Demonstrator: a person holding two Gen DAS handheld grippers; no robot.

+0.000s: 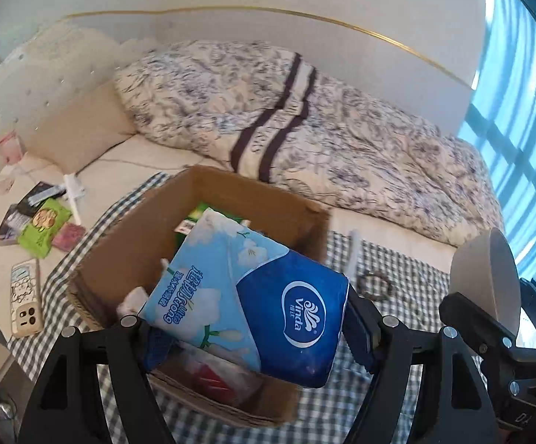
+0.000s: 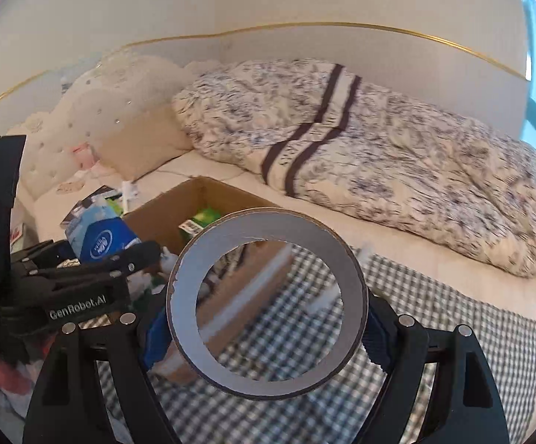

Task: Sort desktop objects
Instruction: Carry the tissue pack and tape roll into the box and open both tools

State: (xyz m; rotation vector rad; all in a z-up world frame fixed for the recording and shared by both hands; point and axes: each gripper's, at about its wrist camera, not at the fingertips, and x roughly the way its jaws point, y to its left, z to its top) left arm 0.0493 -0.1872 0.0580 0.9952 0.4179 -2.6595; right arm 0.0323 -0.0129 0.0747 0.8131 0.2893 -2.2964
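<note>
Pinched between the pads of the left gripper (image 1: 247,327), a blue tissue pack (image 1: 253,303) is held tilted over the near part of an open cardboard box (image 1: 127,255). A tape roll (image 2: 268,303) is clamped edgewise in the right gripper (image 2: 268,333), its hole facing the camera; it hangs over the checked cloth (image 2: 434,333), just right of the box (image 2: 201,192). Inside the box a green packet (image 1: 203,209) with a barcode label is seen at the far end, and white and red items, too blurred to name, lie at the near end. The box interior is largely covered by the pack. To the right of the box, on the cloth (image 1: 397,259), a small dark ring (image 1: 373,285) is seen, with open cloth around it. Left of the box, on the sheet, a phone (image 1: 27,298), a green pouch (image 1: 44,227), a pink item (image 1: 68,236) and dark booklets (image 1: 20,214) are scattered. Beyond the box, a patterned duvet (image 1: 304,118) is heaped along the wall, with a beige pillow (image 1: 79,129) to its left.
</note>
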